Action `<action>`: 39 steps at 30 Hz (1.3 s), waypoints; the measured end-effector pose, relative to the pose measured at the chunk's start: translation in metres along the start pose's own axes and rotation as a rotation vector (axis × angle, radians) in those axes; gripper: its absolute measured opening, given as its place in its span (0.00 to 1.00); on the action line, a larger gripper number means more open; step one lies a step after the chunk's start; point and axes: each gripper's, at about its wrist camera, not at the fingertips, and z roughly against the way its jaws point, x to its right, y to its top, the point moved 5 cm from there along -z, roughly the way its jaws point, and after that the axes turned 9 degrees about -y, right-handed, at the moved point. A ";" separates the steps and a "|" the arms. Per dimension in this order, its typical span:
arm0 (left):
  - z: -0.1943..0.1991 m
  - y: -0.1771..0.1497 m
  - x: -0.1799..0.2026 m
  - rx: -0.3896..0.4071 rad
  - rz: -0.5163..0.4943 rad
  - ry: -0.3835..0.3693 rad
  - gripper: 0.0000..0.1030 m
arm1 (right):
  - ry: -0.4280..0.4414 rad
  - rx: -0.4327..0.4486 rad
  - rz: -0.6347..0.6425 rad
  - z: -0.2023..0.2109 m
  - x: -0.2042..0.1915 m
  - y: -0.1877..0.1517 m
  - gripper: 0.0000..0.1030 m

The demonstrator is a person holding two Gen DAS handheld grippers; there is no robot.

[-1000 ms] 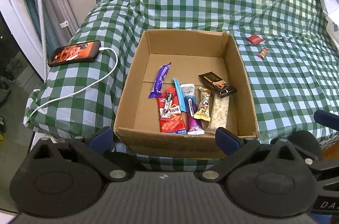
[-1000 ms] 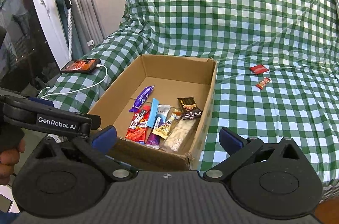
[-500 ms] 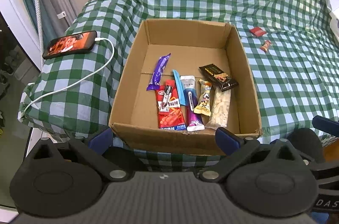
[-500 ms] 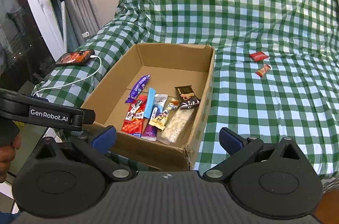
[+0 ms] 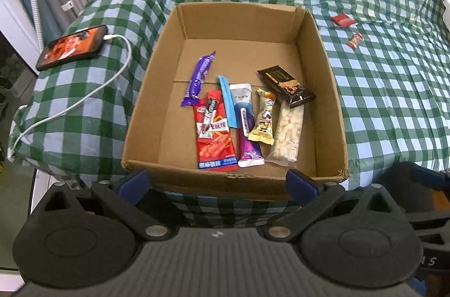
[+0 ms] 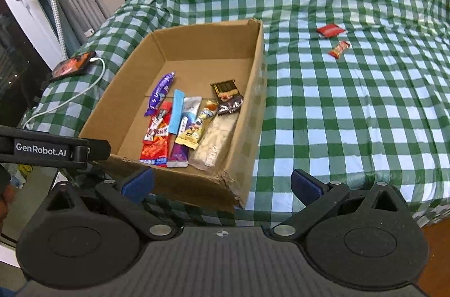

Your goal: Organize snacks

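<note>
Green checked cloth (image 6: 351, 128) covers the bed; nearest, the left claw (image 5: 216, 181) and the right claw (image 6: 222, 181) both hang wide open and hold nothing. Just beyond them the cardboard box (image 5: 334, 111) holds a row of snacks (image 5: 242, 117). Farther right, well apart from the box, a red packet (image 6: 331, 30) and a small candy (image 6: 339, 49) lie on the cloth.

"GenRobot.AI" on left hand-held gripper (image 6: 42, 149)

Green-checked bed (image 5: 388, 105) — cardboard box (image 5: 327, 89), phone (image 5: 71, 47) on cable (image 5: 84, 100), two red snack packets (image 6: 331, 30) — apart.
</note>
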 end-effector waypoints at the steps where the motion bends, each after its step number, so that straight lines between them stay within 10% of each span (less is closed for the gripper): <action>1: -0.002 0.001 0.002 -0.003 -0.005 -0.001 1.00 | 0.000 -0.007 -0.003 -0.003 0.001 0.000 0.99; 18: -0.021 0.016 0.009 -0.026 -0.012 -0.012 1.00 | -0.010 -0.063 -0.017 -0.027 0.008 0.003 0.99; 39: 0.015 0.020 0.013 0.078 -0.022 -0.009 1.00 | -0.008 0.107 0.007 0.021 0.004 0.023 0.99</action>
